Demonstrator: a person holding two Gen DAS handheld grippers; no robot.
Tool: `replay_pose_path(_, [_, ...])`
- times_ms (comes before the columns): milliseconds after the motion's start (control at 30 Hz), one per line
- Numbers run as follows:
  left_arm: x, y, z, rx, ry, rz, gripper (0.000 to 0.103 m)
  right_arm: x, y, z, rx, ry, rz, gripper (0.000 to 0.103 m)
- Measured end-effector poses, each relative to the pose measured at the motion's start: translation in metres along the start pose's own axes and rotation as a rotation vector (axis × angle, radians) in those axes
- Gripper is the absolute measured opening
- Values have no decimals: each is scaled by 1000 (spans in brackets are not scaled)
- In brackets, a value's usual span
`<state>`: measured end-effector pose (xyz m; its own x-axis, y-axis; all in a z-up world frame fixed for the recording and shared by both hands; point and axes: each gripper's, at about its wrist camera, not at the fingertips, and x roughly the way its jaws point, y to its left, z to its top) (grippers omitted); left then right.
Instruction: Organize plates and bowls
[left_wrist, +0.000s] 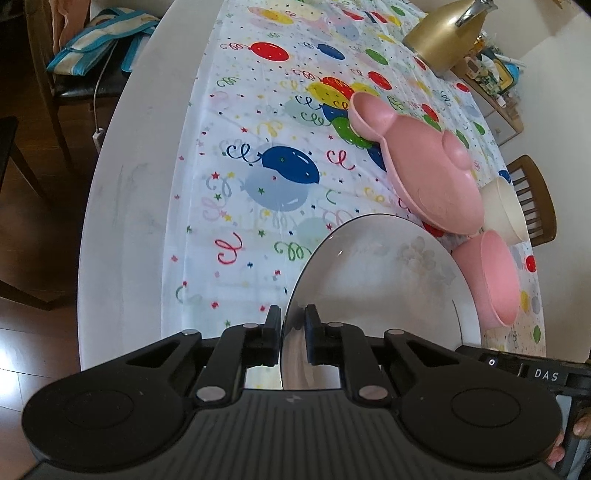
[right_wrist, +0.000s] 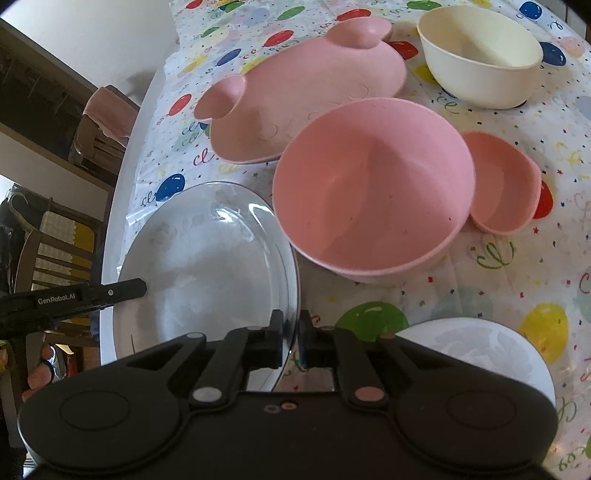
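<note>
White round table (left_wrist: 122, 221) under balloon-print cloth (left_wrist: 258, 155); wooden chairs and dark floor at left of frame. Bare table margin along the left edge. Clear glass plate (right_wrist: 207, 258) at lower centre, rim pinched by left gripper (left_wrist: 291, 332) and right gripper (right_wrist: 290, 338). Beside it, pink bowl (right_wrist: 373, 192), pink bear-shaped plate (right_wrist: 306, 92), cream bowl (right_wrist: 480, 55).

Glossy glass plate (right_wrist: 207, 258), matt pink plastic bowl (right_wrist: 373, 195)
</note>
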<state>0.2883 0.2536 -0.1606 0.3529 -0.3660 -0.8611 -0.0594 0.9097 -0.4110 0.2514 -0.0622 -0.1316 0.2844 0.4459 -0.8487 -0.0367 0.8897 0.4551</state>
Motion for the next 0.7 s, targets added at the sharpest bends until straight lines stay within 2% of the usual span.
replay_pose_path(333, [-33,-21,-26,-2,-38,-14,12,-26,-1,-7,-32,2,22,7])
replay_pose_path(700, [-63,-81,-61,2,-86,-15,12,-76,-29,-17,-53,-8,74,7])
